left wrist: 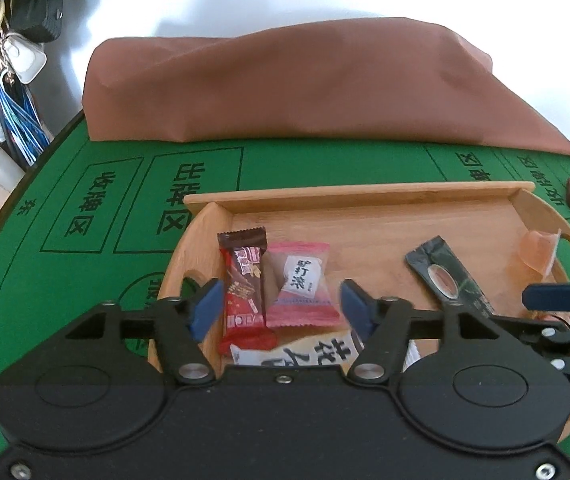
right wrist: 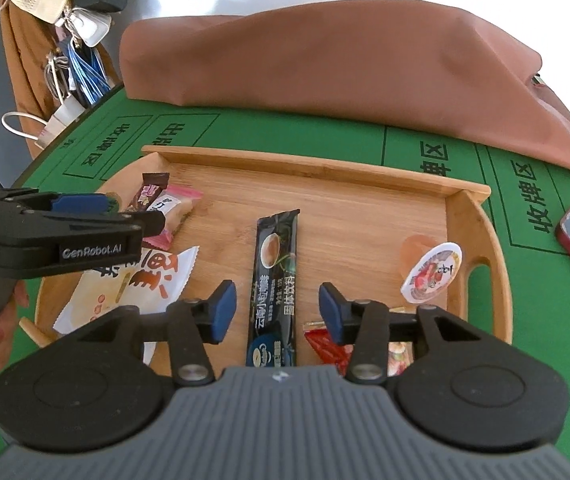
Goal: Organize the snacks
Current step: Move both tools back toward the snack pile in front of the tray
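Hovering with fingers spread and nothing between them, the left tool (left wrist: 281, 304) frames a red-brown bar (left wrist: 244, 292) and a pink candy packet (left wrist: 301, 286) lying side by side just ahead of it in the wooden tray (left wrist: 349, 194), likely lined up that way on purpose. The right tool (right wrist: 277, 312), likewise spread and empty, has the black coffee stick (right wrist: 275, 280) lying lengthwise between its fingers, with a jelly cup (right wrist: 431, 272) off to its right. Tray rests on the green bench (left wrist: 65, 280).
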`<state>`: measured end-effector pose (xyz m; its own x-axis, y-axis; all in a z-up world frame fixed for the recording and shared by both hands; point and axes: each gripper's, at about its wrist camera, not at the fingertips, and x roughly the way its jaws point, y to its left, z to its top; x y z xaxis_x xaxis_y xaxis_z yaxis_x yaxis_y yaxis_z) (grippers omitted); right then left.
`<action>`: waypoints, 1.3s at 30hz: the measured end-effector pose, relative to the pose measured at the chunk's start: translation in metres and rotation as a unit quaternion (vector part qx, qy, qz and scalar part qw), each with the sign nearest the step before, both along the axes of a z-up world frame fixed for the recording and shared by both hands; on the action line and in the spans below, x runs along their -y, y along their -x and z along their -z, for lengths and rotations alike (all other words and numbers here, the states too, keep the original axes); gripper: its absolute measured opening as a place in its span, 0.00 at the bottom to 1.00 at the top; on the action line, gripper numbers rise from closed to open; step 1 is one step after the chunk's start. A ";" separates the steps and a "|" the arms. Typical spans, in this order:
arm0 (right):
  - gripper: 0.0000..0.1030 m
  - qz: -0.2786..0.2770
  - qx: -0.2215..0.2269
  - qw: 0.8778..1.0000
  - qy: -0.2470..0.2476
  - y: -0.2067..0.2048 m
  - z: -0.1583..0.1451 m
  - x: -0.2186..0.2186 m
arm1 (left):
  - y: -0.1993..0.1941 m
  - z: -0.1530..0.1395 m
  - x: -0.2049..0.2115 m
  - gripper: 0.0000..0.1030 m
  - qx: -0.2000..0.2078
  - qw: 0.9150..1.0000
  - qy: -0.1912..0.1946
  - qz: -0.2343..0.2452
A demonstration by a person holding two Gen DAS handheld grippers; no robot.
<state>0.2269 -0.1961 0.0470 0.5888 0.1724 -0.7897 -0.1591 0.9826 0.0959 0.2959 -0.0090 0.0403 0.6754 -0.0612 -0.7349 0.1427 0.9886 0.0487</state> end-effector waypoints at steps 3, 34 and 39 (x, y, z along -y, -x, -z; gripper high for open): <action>0.63 -0.003 0.003 1.000 -0.003 0.007 -0.002 0.001 | 0.012 -0.007 -0.001 0.75 0.013 1.000 -0.001 0.003; 0.76 -0.080 0.039 0.996 -0.018 0.119 -0.012 0.008 | 0.170 -0.028 -0.008 0.87 0.106 0.993 0.028 0.041; 0.79 -0.080 0.041 0.996 -0.020 0.131 -0.008 0.012 | 0.186 -0.019 -0.010 0.88 0.105 0.993 0.028 0.041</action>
<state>0.0955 -0.2076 0.0546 0.6137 0.2993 -0.7306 -0.3224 0.9397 0.1141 0.1104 0.0010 0.0596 0.8043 -0.1586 -0.5727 0.2148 0.9762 0.0314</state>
